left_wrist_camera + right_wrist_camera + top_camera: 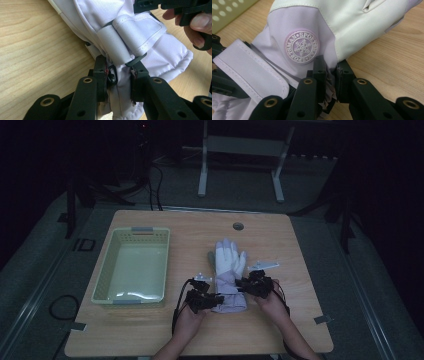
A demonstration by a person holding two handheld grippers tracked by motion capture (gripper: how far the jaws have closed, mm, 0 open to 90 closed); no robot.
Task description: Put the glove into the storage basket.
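Nearest, two forearms entering from the bottom edge. Left gripper (216, 298) clenched on the cuff of a padded white and lilac fabric ski glove (229, 270), pinching a fold beside the wrist strap. Right gripper (242, 284) likewise clamped on the glove's opposite edge, near the round snowflake badge (301, 46). Glove flat at the middle of the light wooden table (295, 320), fingers pointing away. Left of it, well apart, a pale green perforated plastic basket (105, 270).

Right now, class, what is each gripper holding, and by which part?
Both hold the glove: left gripper pinches its cuff edge below the strap; right gripper pinches the opposite cuff edge.
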